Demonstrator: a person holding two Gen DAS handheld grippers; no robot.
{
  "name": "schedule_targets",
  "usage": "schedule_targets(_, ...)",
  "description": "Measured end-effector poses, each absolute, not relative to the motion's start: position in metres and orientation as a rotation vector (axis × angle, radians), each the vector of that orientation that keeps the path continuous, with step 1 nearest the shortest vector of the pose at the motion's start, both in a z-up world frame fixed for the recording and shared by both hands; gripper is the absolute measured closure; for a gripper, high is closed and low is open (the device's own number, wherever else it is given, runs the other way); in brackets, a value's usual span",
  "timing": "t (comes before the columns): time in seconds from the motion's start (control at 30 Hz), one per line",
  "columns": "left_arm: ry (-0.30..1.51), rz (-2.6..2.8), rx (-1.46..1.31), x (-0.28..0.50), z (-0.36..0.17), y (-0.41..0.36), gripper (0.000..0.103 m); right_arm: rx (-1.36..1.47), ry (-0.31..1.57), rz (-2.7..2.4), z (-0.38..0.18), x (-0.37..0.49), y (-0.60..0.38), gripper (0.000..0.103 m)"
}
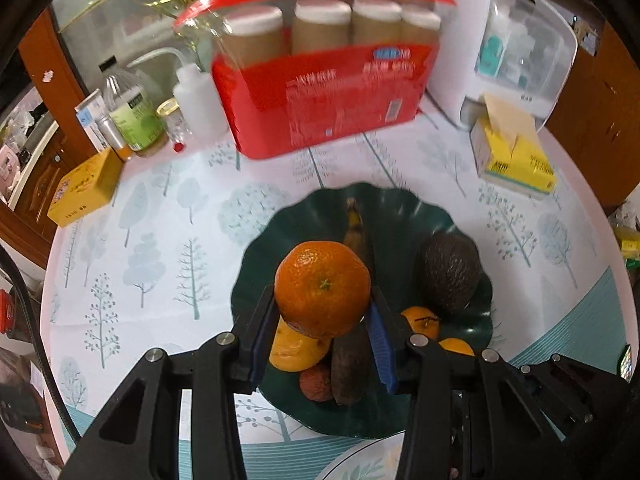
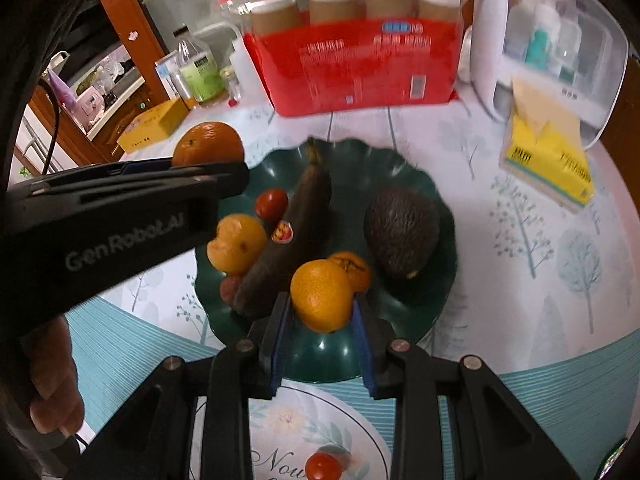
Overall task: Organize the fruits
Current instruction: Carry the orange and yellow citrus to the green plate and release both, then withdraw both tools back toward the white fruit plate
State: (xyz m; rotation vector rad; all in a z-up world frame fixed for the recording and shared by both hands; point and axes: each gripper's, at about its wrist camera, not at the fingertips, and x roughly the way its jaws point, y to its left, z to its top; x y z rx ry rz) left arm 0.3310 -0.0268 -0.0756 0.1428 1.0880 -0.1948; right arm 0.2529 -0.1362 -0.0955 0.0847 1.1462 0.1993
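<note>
A dark green scalloped plate [image 1: 400, 216] [image 2: 424, 184] holds a dark banana [image 2: 296, 232], an avocado [image 1: 450, 274] [image 2: 400, 232], small oranges [image 2: 236, 242] and a red fruit [image 2: 272, 204]. My left gripper [image 1: 324, 312] is shut on a tangerine [image 1: 322, 288] above the plate; it also shows in the right wrist view [image 2: 208, 144]. My right gripper [image 2: 322, 312] is shut on another tangerine [image 2: 322, 296] over the plate's near side. A small red fruit [image 2: 324, 466] lies on a white printed plate [image 2: 360, 432] below.
A red bag of paper cups [image 1: 320, 92] stands behind the plate. A yellow tissue box [image 1: 516, 160], a white appliance [image 1: 500, 48], bottles [image 1: 136, 116] and a yellow box [image 1: 84, 188] ring the round table's far edge.
</note>
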Motion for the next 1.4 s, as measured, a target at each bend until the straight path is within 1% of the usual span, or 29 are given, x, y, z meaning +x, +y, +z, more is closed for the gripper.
schedule_targets(0.1,1.113,-0.197,0.151,0.332,-0.085,-0.029,0.060,0.073,1.155,0.183,-0.103,0.253,-0.136,0.072)
schedule_targets(0.13,1.116,-0.198,0.151,0.332,-0.086,-0.029,0.057,0.068,1.156,0.183,-0.104,0.254,-0.137,0.071)
schedule_targets(0.17,1.114,-0.197,0.152,0.332,-0.087,-0.028,0.055,0.069,1.151,0.182,-0.105,0.253,-0.137,0.069)
schedule_targets(0.2,1.106,-0.194,0.155,0.331,-0.086,-0.028,0.047,0.074,1.144,0.180,-0.104,0.252,-0.138,0.066)
schedule_targets(0.23,1.094,-0.190,0.159,0.329,-0.085,-0.028,0.040,0.076,1.134,0.178,-0.103,0.251,-0.139,0.059)
schedule_targets(0.27,1.080,-0.188,0.163,0.328,-0.083,-0.027,0.038,0.076,1.123,0.174,-0.102,0.250,-0.140,0.054)
schedule_targets(0.33,1.061,-0.187,0.166,0.325,-0.079,-0.027,0.033,0.076,1.107,0.165,-0.099,0.248,-0.142,0.053)
schedule_targets(0.73,1.016,-0.176,0.147,0.304,-0.063,-0.018,0.032,0.092,1.104,0.193,-0.095,0.239,-0.141,0.053)
schedule_targets(0.97,0.975,-0.175,0.133,0.286,-0.042,-0.011,0.032,0.077,1.075,0.197,-0.080,0.228,-0.138,0.053)
schedule_targets(1.07,0.954,-0.173,0.123,0.275,-0.030,-0.006,0.030,0.069,1.060,0.193,-0.072,0.221,-0.138,0.053)
schedule_targets(1.13,0.943,-0.180,0.111,0.266,-0.023,-0.002,0.026,0.066,1.052,0.190,-0.067,0.215,-0.139,0.053)
schedule_targets(1.4,0.920,-0.211,0.092,0.224,0.001,0.009,0.023,0.072,1.035,0.168,-0.049,0.185,-0.144,0.053)
